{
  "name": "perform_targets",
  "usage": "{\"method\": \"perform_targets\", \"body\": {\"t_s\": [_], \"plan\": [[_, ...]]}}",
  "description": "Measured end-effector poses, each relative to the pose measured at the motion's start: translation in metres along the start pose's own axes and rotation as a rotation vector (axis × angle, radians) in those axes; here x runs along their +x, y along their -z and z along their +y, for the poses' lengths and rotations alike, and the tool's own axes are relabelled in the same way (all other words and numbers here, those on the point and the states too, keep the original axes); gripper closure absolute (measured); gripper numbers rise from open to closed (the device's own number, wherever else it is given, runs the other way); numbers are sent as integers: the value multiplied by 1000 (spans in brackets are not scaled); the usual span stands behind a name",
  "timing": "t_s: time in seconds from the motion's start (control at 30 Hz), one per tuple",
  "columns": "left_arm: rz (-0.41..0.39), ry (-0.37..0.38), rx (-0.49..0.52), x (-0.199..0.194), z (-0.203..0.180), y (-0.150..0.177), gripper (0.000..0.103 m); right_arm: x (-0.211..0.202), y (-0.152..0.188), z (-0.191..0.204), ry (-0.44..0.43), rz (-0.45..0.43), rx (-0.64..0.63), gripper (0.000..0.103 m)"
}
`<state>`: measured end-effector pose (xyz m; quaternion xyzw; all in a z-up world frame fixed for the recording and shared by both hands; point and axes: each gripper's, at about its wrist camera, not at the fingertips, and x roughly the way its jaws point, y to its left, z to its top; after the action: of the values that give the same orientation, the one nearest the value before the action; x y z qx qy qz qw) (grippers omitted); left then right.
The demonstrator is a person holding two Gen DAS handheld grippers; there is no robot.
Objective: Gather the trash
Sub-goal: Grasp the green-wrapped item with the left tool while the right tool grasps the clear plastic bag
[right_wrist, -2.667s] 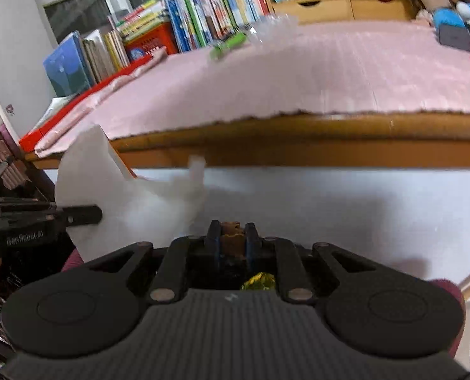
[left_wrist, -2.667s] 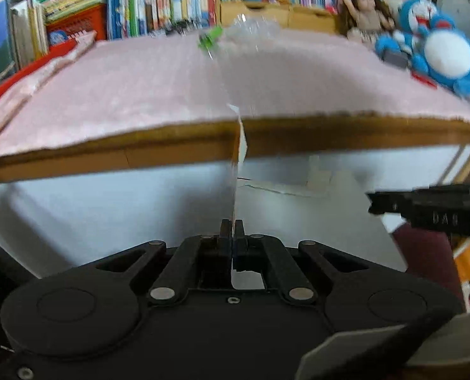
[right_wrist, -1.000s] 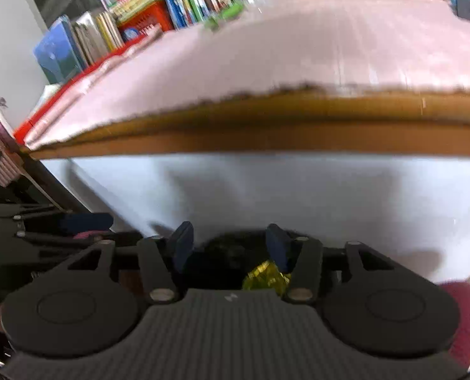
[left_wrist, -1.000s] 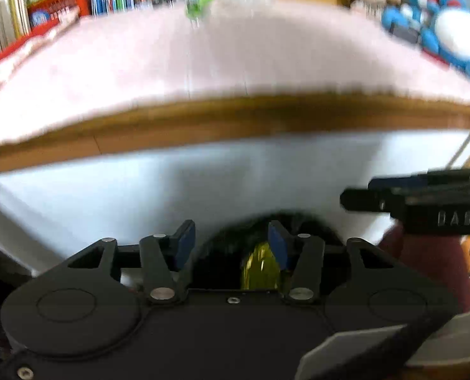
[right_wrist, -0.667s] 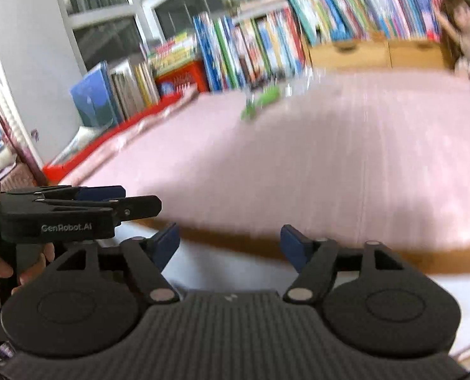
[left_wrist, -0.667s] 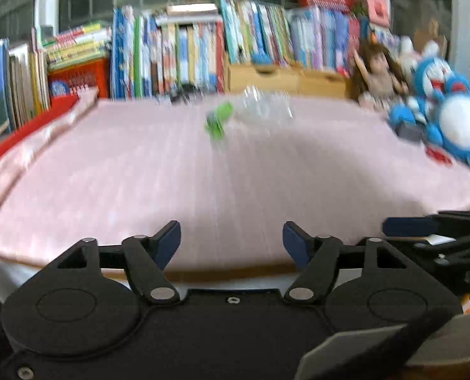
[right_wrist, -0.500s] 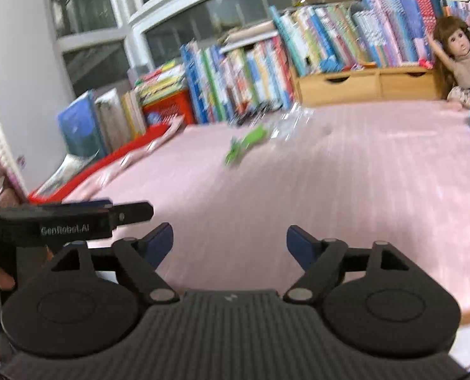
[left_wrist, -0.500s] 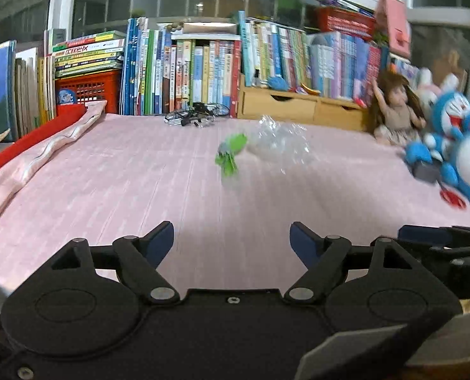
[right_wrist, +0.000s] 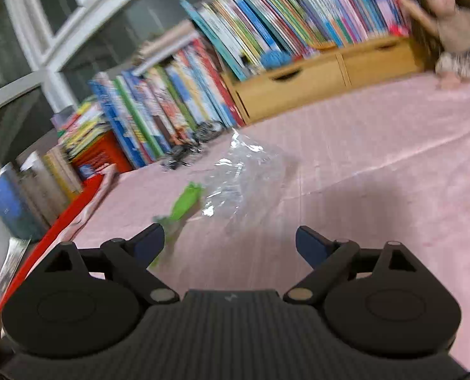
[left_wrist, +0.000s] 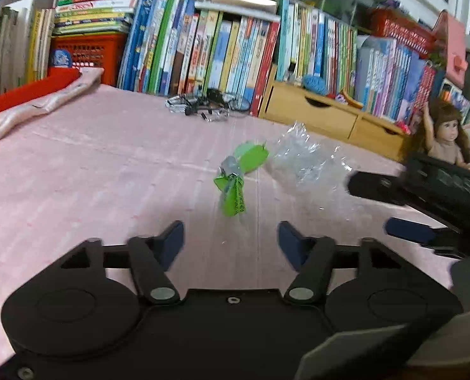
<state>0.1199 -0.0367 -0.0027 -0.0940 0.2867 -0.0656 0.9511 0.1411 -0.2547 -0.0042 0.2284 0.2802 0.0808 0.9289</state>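
I am looking out over a table covered with a pink cloth (left_wrist: 76, 164), and both grippers are hanging above its near part with nothing between their fingers. The left gripper (left_wrist: 231, 240) is closing its jaws at this moment, though the blue pads are still standing apart over bare cloth. The right gripper (right_wrist: 230, 242) is opening, its fingers spread wide; in the left wrist view it is showing as a dark blurred shape at the right edge. The trash is lying toward the middle of the table, ahead of both grippers: a green wrapper (left_wrist: 235, 177) with a silvery twisted part, and a crumpled clear plastic film (left_wrist: 307, 158) just beside it on its right, the two seeming to touch at one end. Along the far edge a row of upright books (left_wrist: 235, 47) is standing, next to a wooden drawer box (left_wrist: 330, 120), and a doll (left_wrist: 444, 139) is sitting at the far right corner.
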Motion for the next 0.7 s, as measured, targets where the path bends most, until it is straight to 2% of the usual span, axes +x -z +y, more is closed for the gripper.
{"method": "perform_targets", "body": {"t_s": [0.03,0.07,0.1,0.13,0.17,0.2,0.27,0.4,0.47,0.53,0.57,0.63,0.7], "plan": [[0,-8,7,6,-3,0,54,11,-2,-2,8,12,16,8],[-1,-17,19,12,-5,0,66,18,-3,-3,17,22,27,11],[4,-26,29,18,-8,-1,74,24,-3,-4,22,32,35,18],[22,-36,37,25,-9,-1,90,28,-3,-6,25,49,47,25],[37,-43,37,27,-10,-1,94,30,-1,-8,28,66,63,41],[39,-52,36,27,-10,0,98,30,0,-9,31,76,74,63],[22,-59,53,19,-10,3,101,22,4,-14,47,89,81,88],[16,-44,63,-9,-6,14,101,-10,12,-26,37,70,63,92],[31,-4,52,-28,-2,22,101,-32,17,-30,24,87,36,92],[55,43,63,-49,1,29,100,-53,22,-29,6,143,-35,91],[64,70,79,-61,2,33,96,-62,24,-27,-9,182,-80,85],[69,110,118,-83,2,39,88,-83,28,-23,1,198,-156,63],[43,110,138,-99,2,44,60,-97,28,-20,24,171,-198,18]]}}
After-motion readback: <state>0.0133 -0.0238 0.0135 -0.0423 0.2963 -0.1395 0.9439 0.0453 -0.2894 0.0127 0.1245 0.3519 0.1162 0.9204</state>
